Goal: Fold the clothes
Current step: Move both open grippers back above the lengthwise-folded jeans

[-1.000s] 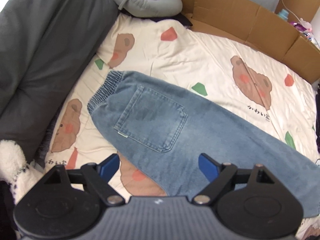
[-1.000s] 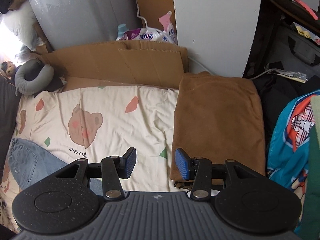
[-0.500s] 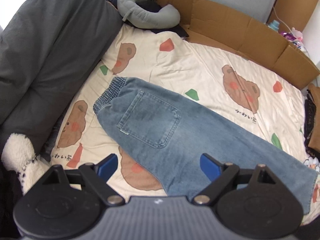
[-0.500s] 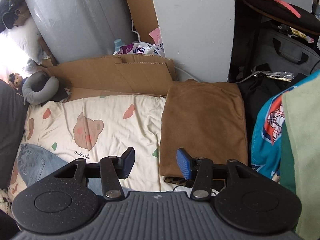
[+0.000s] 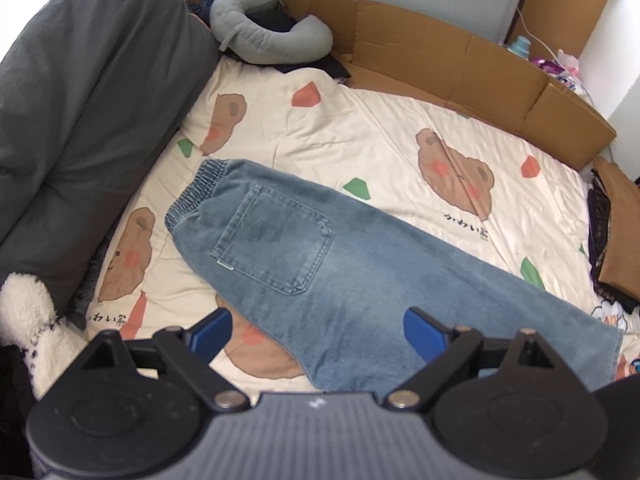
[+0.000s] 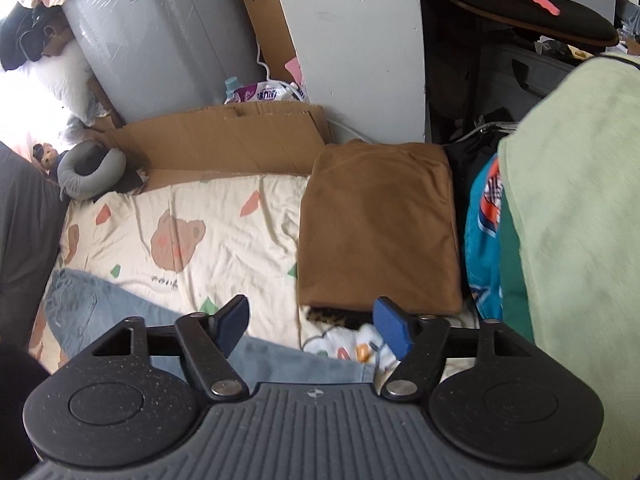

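Note:
Blue jeans (image 5: 320, 264) lie folded lengthwise on the cream bear-print bedsheet (image 5: 380, 148), waistband at the left, hem at the right. My left gripper (image 5: 318, 334) hovers above the leg, its jaws wide and still opening, nothing between them. In the right wrist view the jeans (image 6: 96, 312) run along the lower left. My right gripper (image 6: 310, 326) hangs over the hem end near the bed's right side, jaws opening, empty. A folded brown garment (image 6: 380, 228) lies just beyond it.
A dark grey duvet (image 5: 80, 112) fills the left side. A grey neck pillow (image 5: 272, 36) and cardboard panels (image 5: 460, 64) line the far edge. A pale green cloth (image 6: 576, 240) and a blue printed garment (image 6: 482, 248) crowd the right. A white printed garment (image 6: 344, 344) lies under the right gripper.
Both cameras have pulled back and up, showing more of the bed. The right gripper's jaws have spread much wider, and the green cloth has come into its view at the right.

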`<state>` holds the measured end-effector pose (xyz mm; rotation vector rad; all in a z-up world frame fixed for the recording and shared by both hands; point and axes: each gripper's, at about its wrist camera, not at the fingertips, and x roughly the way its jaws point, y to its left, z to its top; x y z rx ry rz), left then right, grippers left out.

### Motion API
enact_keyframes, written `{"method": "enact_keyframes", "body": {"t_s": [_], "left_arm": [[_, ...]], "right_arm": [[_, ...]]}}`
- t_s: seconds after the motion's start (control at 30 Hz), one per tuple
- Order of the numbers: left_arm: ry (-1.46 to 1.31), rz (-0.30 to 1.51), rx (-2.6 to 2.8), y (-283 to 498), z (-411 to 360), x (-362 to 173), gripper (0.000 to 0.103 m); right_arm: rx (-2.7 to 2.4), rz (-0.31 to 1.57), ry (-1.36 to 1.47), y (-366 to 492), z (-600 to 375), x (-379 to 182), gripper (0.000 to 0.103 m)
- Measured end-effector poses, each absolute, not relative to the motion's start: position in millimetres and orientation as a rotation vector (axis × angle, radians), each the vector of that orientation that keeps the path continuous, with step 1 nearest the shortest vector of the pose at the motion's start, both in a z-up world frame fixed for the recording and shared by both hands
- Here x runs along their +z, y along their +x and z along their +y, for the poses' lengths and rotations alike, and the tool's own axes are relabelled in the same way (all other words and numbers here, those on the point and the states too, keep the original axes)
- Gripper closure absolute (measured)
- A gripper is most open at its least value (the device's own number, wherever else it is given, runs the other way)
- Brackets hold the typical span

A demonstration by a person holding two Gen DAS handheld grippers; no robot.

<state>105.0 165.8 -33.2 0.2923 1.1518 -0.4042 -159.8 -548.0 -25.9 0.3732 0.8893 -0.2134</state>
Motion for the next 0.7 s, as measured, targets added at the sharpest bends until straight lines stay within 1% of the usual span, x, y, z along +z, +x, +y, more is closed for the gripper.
{"method": "enact_keyframes", "body": {"t_s": [0.03, 0.13, 0.37, 0.5, 0.7], "left_arm": [[0.296, 1.152, -0.404, 103, 164, -34, 0.009], [0.29, 1.154, -0.404, 100, 161, -37, 0.008], [0.284, 1.145, -0.407, 90, 150, -45, 0.008], [0.24, 1.123, -0.417, 85, 145, -44, 0.006], [0.263, 1.119, -0.432, 78, 137, -53, 0.005]], "right_arm": [[-0.21, 0.89, 0.37, -166, -547, -27, 0.02], [-0.207, 0.9, 0.366, -182, -545, -33, 0.019], [-0.213, 0.945, 0.382, -217, -531, -63, 0.019], [-0.225, 0.943, 0.392, -233, -525, -78, 0.019], [-0.253, 0.935, 0.416, -251, -520, -97, 0.019]]}}
